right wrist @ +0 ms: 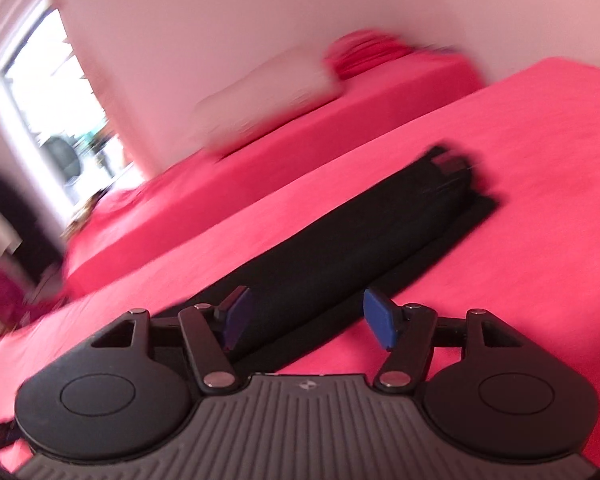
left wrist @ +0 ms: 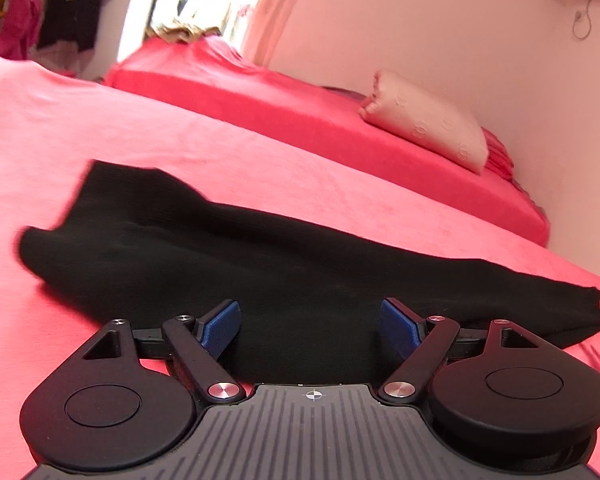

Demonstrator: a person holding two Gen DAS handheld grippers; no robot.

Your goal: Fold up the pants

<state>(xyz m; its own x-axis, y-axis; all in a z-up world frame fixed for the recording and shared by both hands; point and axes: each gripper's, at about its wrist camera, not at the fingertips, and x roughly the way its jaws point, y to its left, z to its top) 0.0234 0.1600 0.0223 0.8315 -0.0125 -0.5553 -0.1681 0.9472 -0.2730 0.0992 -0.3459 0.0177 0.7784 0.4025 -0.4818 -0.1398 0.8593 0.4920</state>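
both tongs (left wrist: 311, 322) (right wrist: 307, 318) spread, empty, above black pants (left wrist: 220, 256) on red bed (left wrist: 100, 128).

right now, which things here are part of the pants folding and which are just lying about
Part of the job:
black pants, lying in a long strip on the red bed sheet
left claw, open
right claw, open

Just lying about:
pillow
hanging clothes
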